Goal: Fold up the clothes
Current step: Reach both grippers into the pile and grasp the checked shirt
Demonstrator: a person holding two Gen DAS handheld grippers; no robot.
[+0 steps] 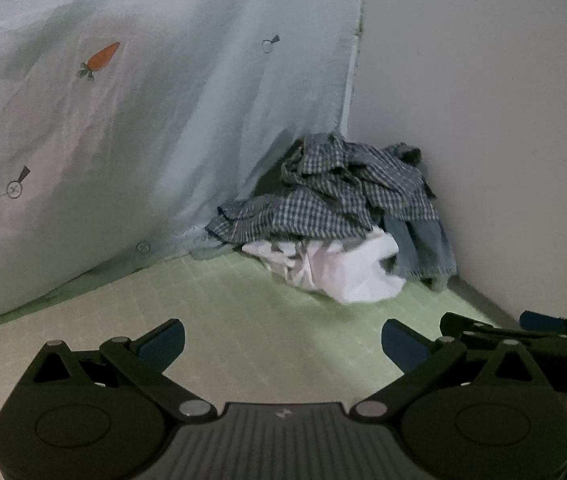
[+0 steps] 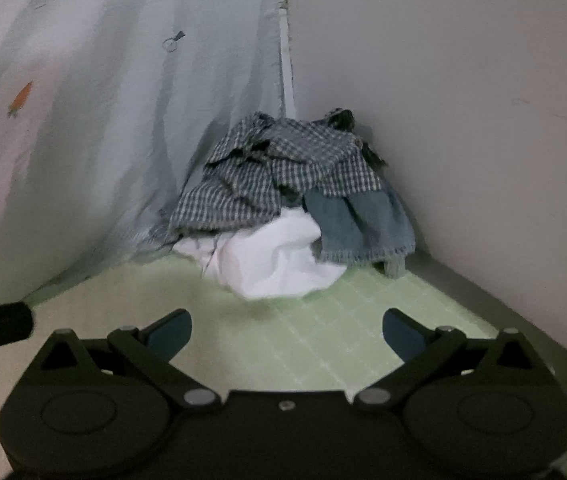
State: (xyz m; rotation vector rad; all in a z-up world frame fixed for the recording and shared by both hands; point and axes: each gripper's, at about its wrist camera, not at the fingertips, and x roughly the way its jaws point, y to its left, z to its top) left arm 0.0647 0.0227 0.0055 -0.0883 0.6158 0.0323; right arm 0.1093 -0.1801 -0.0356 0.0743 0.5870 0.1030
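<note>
Looking at a heap of clothes (image 1: 335, 216) lying in the far corner, pushed up against the pale sheet (image 1: 143, 120) on one side and the plain wall (image 1: 483, 120) on the other. Seeing a checked shirt (image 1: 323, 200) lying on top, a white cloth (image 1: 343, 268) poking out at the front, and a blue jeans piece (image 1: 423, 248) hanging down on the wall side. Resting all of it on the green squared mat (image 1: 243, 320).

Holding the left gripper (image 1: 283, 338) wide open, gripping nothing, hovering over bare mat. Holding the right gripper (image 2: 286, 326) wide open too, also gripping nothing. Touching no clothes yet with either one.

Facing the heap from the front with both tools. Lying straight ahead of the right gripper, right down its middle. Lying ahead of the left gripper too, but a bit over to its right. Spreading wider side to side than front to back, from the sheet across to the wall.

Looking a little bigger from the right wrist, so probably sitting nearer to the right gripper, though hard telling for sure through such a bendy lens. Most likely needing a reach forward first, with the white cloth's front edge being the closest bit to grab.
</note>
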